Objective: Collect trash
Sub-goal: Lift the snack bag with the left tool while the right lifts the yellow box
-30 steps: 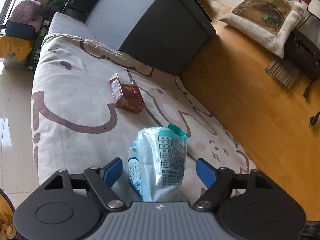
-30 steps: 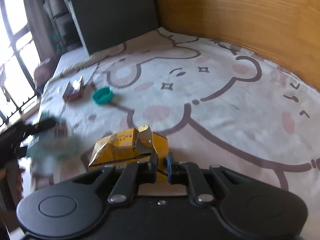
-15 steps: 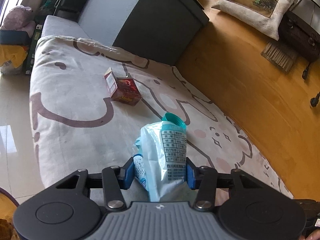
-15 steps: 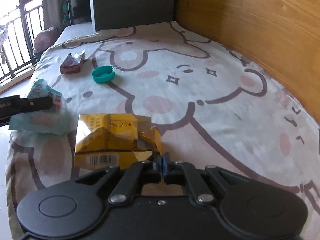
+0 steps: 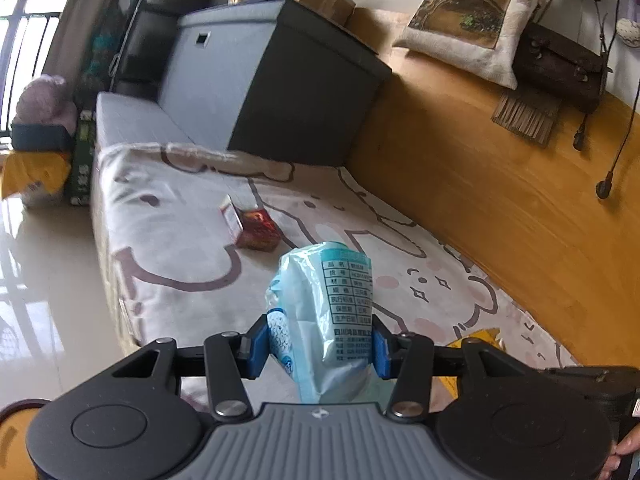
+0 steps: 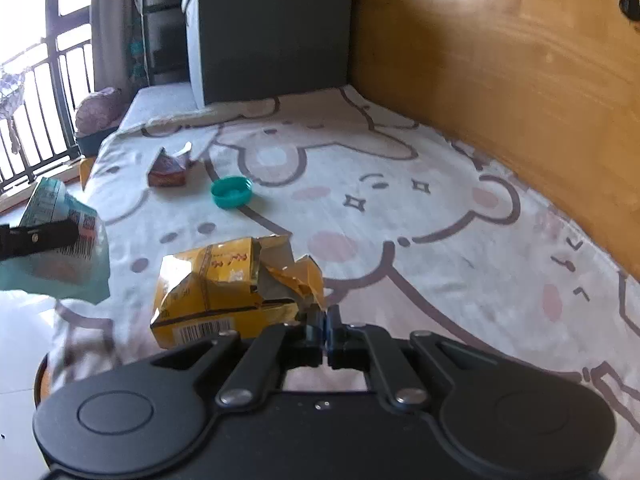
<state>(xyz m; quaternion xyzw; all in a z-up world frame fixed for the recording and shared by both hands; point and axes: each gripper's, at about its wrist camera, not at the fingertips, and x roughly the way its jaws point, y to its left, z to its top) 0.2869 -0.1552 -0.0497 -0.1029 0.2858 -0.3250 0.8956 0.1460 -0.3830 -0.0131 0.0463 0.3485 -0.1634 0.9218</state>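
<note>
My left gripper [image 5: 320, 346] is shut on a pale blue plastic packet [image 5: 326, 300], which stands upright between the blue pads, lifted off the bed. In the right wrist view the same blue packet [image 6: 60, 248] hangs at the left edge. My right gripper [image 6: 323, 326] is shut on a torn flap of a crumpled yellow carton [image 6: 224, 288], raised a little above the cartoon-print blanket [image 6: 400, 208]. A red carton [image 5: 256, 226] with its flap open and a teal cap [image 6: 232, 191] lie farther back on the blanket.
A dark grey box [image 5: 272, 88] stands at the far end of the bed. A wooden ledge [image 5: 500, 184] runs along the right side, with a cushion [image 5: 468, 20] and a dark bag [image 5: 560, 64] on it. Shiny tiled floor [image 5: 44, 280] lies to the left.
The left gripper's jaws closed onto the blue packet and lifted it. The right gripper pinched the yellow carton's flap fully and raised it slightly.
</note>
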